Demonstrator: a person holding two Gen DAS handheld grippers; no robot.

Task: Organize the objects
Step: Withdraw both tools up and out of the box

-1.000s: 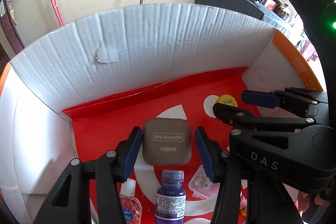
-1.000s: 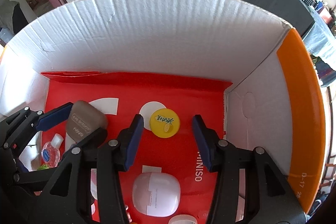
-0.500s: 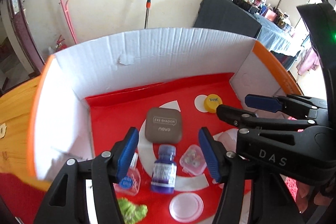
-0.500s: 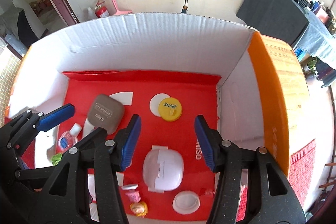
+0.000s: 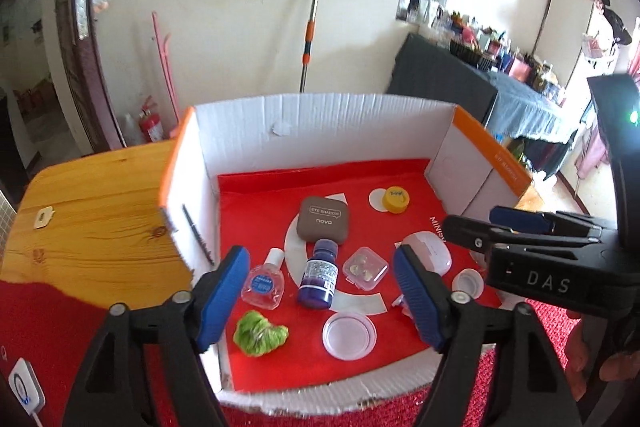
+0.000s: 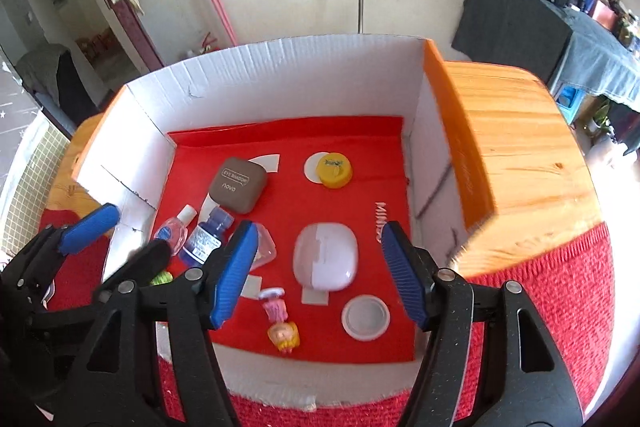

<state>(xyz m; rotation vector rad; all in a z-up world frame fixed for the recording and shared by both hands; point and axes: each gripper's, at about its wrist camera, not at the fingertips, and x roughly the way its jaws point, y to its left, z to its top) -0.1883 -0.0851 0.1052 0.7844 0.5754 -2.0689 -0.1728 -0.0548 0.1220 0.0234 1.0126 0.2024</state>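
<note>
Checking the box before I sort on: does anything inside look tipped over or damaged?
The blue bottle and the clear dropper bottle lie on their sides, caps toward the brown compact. The box's back wall has a small torn patch.

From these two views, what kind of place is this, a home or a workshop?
Most likely a lived-in home. A mop pole leans on the wall, a cloth-covered table is crowded with small items, and a cardboard box sits on a wooden table.
</note>
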